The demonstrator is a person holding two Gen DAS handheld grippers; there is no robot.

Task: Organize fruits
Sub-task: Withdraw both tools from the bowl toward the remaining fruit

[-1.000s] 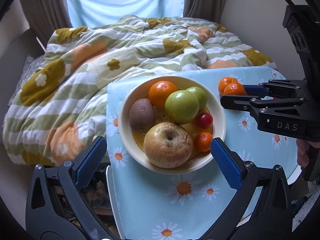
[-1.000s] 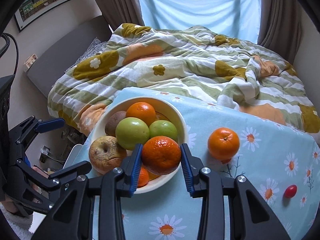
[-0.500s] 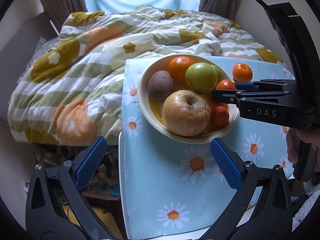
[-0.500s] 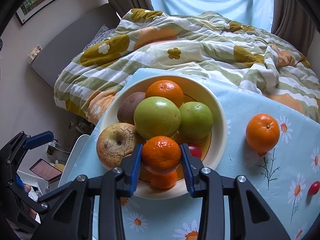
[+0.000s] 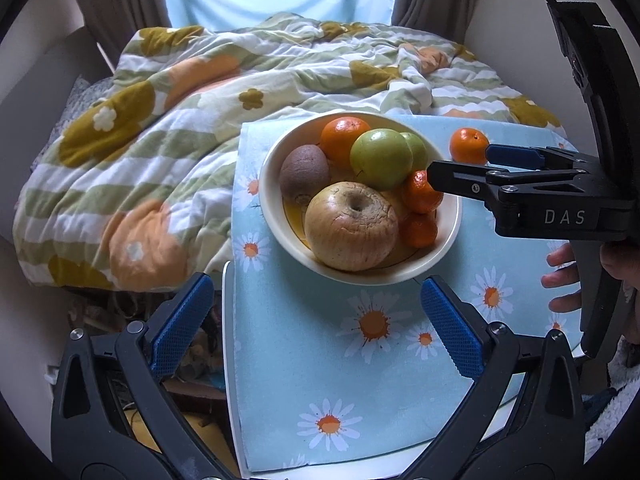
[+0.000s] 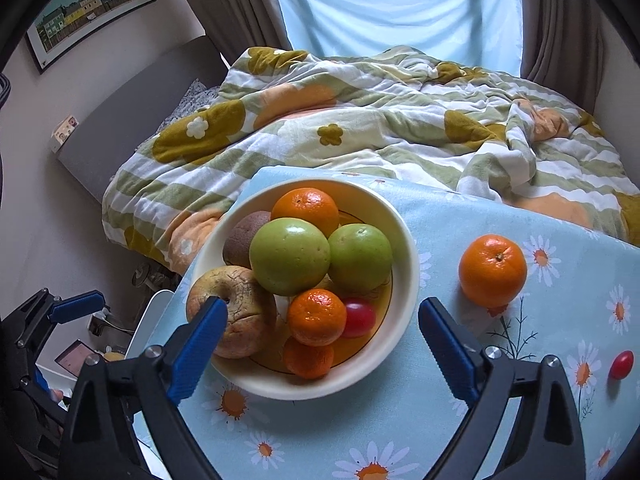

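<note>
Right tongs [image 6: 322,344] gape empty above the bowl [image 6: 404,236], a mandarin [image 6: 317,317] resting just beneath them. Left tongs [image 5: 316,326] wait wide open and empty too. One orange [image 6: 493,270] sits loose on the desk [image 6: 520,420], likely next.

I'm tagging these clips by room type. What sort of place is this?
Most likely a bedroom: a bed with a rumpled floral duvet sits right behind the small table, with a curtained window and a framed picture on the wall.
</note>
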